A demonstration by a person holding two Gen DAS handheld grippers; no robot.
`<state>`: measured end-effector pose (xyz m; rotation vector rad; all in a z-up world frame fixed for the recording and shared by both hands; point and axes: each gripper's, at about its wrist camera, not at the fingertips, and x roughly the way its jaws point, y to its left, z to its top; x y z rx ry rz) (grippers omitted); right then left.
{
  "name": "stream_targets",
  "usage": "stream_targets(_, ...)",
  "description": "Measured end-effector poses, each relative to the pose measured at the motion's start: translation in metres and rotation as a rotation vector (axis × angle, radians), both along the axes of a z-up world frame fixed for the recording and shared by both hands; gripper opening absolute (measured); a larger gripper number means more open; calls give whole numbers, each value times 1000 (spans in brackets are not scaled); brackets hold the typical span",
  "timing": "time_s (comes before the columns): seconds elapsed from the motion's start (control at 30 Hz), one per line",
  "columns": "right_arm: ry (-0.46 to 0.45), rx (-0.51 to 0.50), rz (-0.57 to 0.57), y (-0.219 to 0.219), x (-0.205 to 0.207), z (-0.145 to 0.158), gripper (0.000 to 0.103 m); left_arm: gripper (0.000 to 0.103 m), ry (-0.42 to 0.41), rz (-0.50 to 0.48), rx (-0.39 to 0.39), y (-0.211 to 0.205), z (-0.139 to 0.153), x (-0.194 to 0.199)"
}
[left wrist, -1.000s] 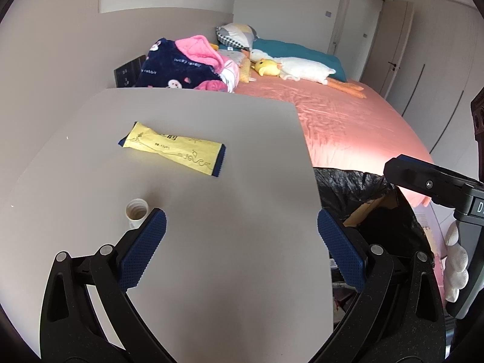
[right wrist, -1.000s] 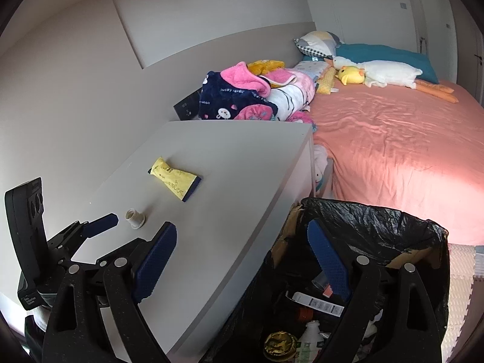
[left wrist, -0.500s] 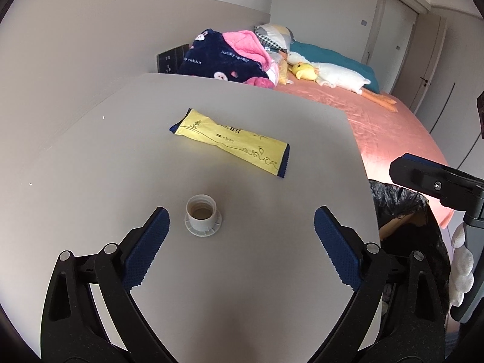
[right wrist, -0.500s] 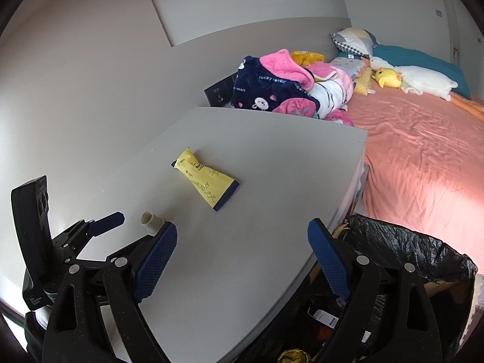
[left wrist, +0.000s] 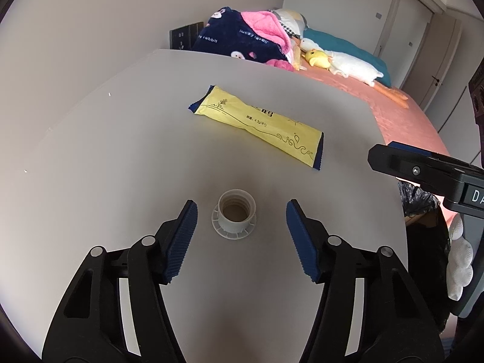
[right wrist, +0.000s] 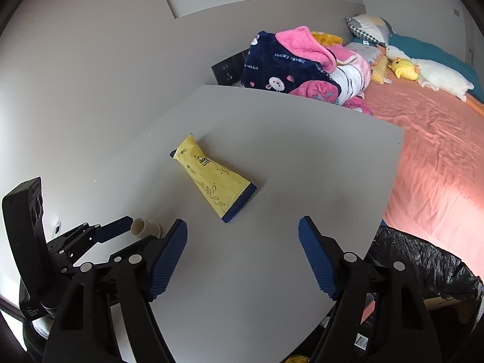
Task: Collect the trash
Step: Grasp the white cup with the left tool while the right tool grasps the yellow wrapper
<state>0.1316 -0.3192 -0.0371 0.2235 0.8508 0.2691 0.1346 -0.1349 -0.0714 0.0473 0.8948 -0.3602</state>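
- The left gripper (left wrist: 242, 213) has come in over the grey table (left wrist: 90, 181) since a second ago, and the white bottle neck (left wrist: 237, 214), which then sat off beyond its left pad, now stands between the two blue pads.
- Its jaws have just been closing: they stand about half apart, with a gap on each side of the neck, so nothing is held yet.
- The neck stands upright on its flange, open end up, dead centre in the left wrist view; in the right wrist view it sits at 9 o'clock, beside the left gripper's fingertip (right wrist: 116, 225).
- The yellow wrapper (left wrist: 260, 127) lies flat on the table at 12 o'clock from the neck, well apart from it and untouched.
- The right gripper (right wrist: 242, 236) has swung away from the bin toward the table; its jaws have just been closing a little but stand wide and empty, with the wrapper (right wrist: 213, 178) just ahead at 12 o'clock.
- The black trash bag (right wrist: 423, 263) now sits at 4 o'clock in the right wrist view, off the table's edge.
- My reading: both hands are lining up a pick each, the left on the neck and the right on the wrapper; the left needs only to finish closing.
- A risk: the small, light neck could tip or skid if one pad reaches it first.
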Motion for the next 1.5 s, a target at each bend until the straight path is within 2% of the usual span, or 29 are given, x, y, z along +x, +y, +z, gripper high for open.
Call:
stream_targets(0.27,11,-32,28,19,14,-5,77,46,0,-7,19,0,-4,5)
stream_targets(0.33,14,-41,35,23,16,-6,77,38,6,-5,24,1,-6,7)
stream_targets(0.47,18,-58,47,32,22,-7,77,30,5,-3,27,2,-7,9)
stream_targets(0.6,24,-78,61,40,30,-7,77,30,-3,20,18,9,-5,14)
stream_targets(0.8,33,-115,86,58,49,-7,77,30,-27,117,-7,30,-2,16)
stream_targets(1.13,36,-195,107,84,75,-15,77,30,-15,174,-21,46,-2,18)
stream_targets(1.33,75,-220,87,82,92,-27,65,30,-17,228,-42,62,0,20)
stream_targets(1.5,56,-246,63,81,92,-28,36,30,-16,245,-50,68,0,21)
